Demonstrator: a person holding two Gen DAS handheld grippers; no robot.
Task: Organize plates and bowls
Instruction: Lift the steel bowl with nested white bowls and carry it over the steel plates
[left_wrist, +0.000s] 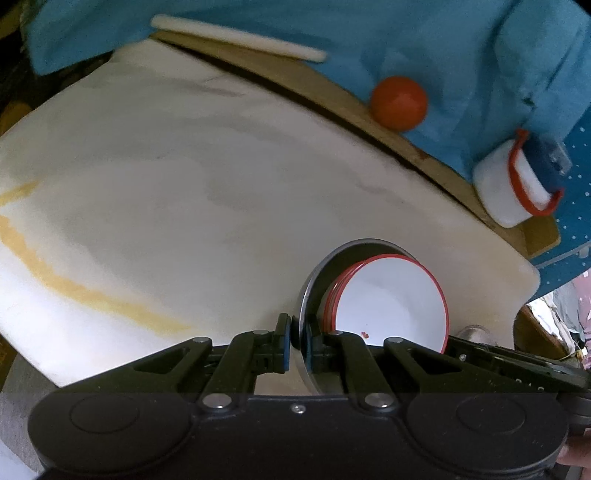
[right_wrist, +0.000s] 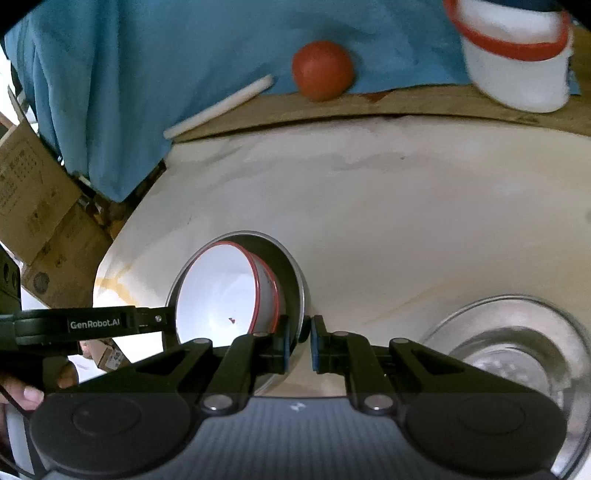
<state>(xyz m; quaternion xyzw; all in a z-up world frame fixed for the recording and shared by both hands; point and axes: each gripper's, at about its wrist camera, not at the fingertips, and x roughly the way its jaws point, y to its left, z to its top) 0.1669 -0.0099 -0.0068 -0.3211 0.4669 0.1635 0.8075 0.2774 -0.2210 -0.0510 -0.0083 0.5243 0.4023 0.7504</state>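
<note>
Both grippers, left gripper (left_wrist: 298, 341) and right gripper (right_wrist: 300, 341), pinch the steel bowl (right_wrist: 291, 273) rim at lower centre — stiff, slick, nested enamel bowls (right_wrist: 218, 291) may rattle.

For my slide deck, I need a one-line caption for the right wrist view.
Both grippers pinch opposite rims of a steel bowl holding nested red-rimmed white bowls.
</note>
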